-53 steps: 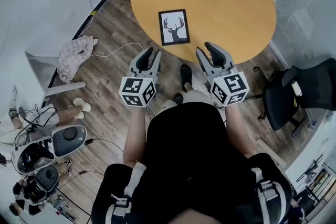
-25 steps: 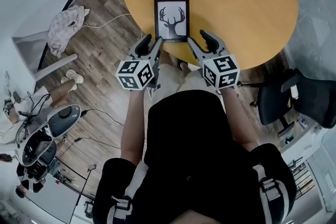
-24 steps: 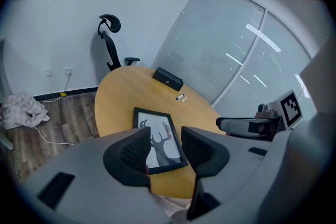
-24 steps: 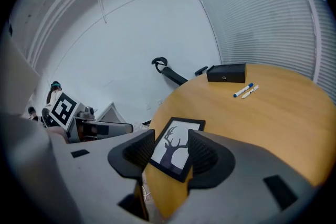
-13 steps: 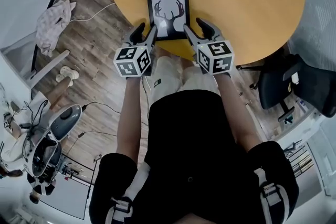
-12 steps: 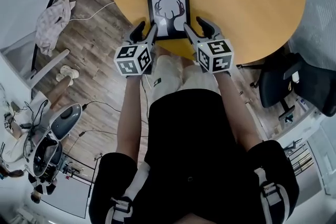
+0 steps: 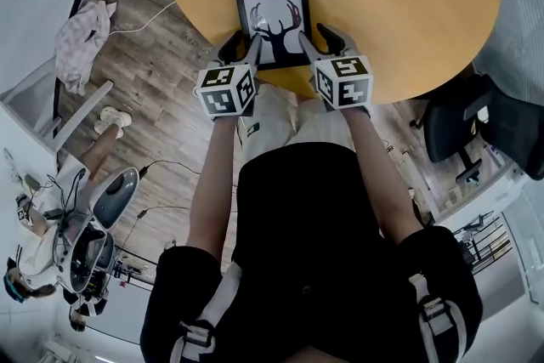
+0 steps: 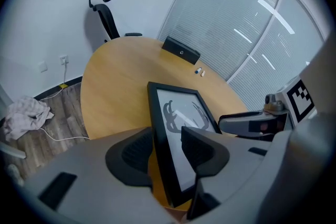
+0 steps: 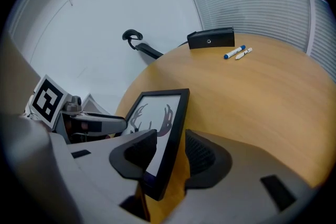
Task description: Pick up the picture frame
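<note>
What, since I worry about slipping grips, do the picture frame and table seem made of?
Picture frame: black smooth matte border, likely painted wood or plastic; a light streak across the print suggests a glazed front. Table: even orange-tan satin top, probably wood-look laminate.

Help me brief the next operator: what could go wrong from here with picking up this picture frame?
1. The left gripper and right gripper each straddle only a thin side edge of the picture frame. The right jaws are closing, and an uneven pinch might twist or drop it.
2. Each inner jaw sits over the frame's front, so pressing there may mark it.
3. The frame lies near the table edge, so a nudge could slide it off.
</note>
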The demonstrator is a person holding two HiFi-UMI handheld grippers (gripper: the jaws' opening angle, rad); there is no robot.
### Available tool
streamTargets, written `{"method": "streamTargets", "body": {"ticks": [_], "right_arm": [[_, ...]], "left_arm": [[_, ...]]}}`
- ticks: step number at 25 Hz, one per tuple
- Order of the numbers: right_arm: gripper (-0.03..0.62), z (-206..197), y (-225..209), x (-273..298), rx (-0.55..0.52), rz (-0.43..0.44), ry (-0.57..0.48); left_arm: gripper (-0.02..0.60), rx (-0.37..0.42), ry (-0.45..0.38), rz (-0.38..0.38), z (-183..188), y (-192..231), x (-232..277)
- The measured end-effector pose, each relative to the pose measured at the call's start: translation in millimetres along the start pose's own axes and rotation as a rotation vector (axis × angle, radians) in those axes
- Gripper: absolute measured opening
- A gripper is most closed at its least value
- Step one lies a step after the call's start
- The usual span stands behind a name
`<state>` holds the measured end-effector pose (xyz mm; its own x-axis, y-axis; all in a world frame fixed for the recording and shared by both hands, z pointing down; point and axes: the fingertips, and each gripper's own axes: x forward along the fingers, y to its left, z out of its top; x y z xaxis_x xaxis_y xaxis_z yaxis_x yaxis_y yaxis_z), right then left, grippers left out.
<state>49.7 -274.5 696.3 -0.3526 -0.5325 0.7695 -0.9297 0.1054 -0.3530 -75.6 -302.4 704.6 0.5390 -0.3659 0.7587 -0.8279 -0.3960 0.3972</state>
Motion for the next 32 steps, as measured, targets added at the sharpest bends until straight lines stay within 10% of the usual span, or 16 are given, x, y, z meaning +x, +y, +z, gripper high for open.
{"method": "streamTargets", "body": {"ticks": [32], "right_arm": [[0.092,-5,-13,0,0.094,-0.060,-0.033]], "left_arm": [[0.092,-0.028,-0.030,0.026,7,-9,-2]]}}
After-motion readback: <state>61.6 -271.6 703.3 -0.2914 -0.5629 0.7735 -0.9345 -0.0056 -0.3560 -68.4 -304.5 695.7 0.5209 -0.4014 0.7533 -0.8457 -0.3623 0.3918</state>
